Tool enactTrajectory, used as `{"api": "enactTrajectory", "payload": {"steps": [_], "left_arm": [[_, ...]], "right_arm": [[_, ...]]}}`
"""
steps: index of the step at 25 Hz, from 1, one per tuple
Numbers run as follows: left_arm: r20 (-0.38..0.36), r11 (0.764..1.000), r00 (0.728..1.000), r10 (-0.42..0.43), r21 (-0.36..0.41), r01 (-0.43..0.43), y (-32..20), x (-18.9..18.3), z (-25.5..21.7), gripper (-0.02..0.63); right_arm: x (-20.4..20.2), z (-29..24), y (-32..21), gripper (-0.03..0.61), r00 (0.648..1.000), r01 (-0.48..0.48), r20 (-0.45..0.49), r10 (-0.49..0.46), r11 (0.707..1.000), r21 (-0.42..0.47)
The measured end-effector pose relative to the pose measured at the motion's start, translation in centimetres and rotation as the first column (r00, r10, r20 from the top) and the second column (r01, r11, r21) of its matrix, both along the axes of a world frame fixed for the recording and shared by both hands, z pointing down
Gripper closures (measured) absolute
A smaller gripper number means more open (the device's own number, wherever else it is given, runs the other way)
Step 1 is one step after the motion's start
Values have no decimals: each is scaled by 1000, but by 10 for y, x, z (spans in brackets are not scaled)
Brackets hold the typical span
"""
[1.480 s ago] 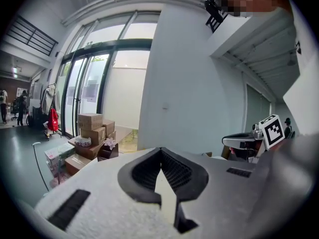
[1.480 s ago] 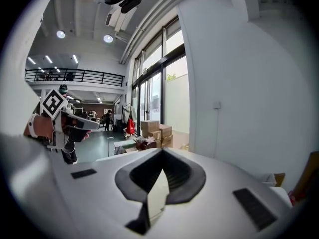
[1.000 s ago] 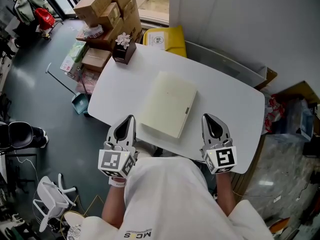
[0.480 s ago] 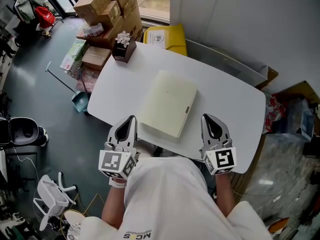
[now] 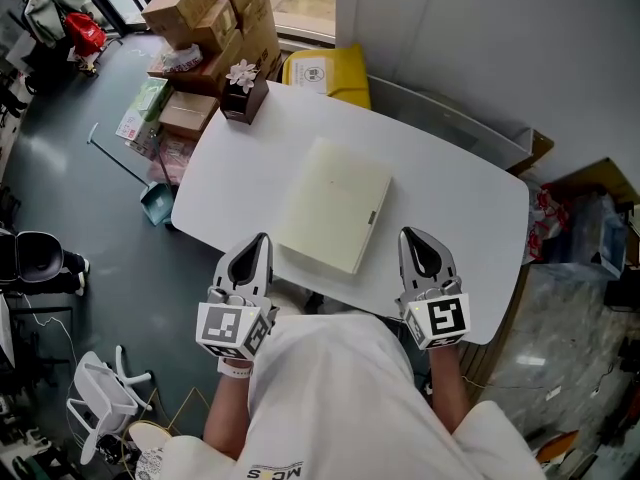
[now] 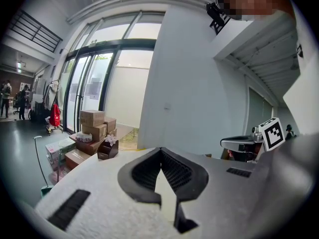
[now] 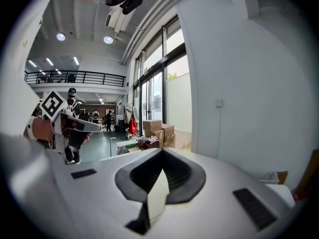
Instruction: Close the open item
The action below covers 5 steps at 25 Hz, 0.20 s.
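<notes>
Flanking case [image 5: 335, 204]: left gripper [image 5: 262, 239], right gripper [image 5: 409, 235]

My left gripper [image 5: 262, 236] and right gripper [image 5: 408, 232] are pale grey with black ribbed pads, and each carries a cube of black-and-white square markers. The flat case [image 5: 335, 205] is plain pale cream, on a white table [image 5: 450, 183]. The small box [image 5: 240, 101] at the far corner is dark brown, with a white flower [image 5: 242, 72] on top. Behind it the cardboard boxes [image 5: 205, 8] are tan and the bin [image 5: 330, 76] is yellow. The floor [image 5: 90, 218] is dark grey-blue, the dustpan [image 5: 157, 204] teal, the bag [image 5: 84, 34] red. My shirt [image 5: 340, 398] is white.
</notes>
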<state>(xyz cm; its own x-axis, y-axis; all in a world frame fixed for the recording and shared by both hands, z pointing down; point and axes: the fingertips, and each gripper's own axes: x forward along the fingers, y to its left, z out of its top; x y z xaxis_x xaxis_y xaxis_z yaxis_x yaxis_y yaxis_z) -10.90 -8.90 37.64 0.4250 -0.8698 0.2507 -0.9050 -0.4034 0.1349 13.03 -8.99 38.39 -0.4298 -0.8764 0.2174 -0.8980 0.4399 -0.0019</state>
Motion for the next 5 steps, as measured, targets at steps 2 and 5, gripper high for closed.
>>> {"api": "enactTrajectory", "payload": {"steps": [2,5], "left_arm": [[2,1000,1000,2,-3,-2,1,0,1,589],[4,1000,1000,9,-3,-9,0,3,2,589]], "right_arm": [[-1,1,1,565,1000,5,-5,-5,1000,-1],[-1,-2,0,565,1000,16,-18,-16,1000,11]]}}
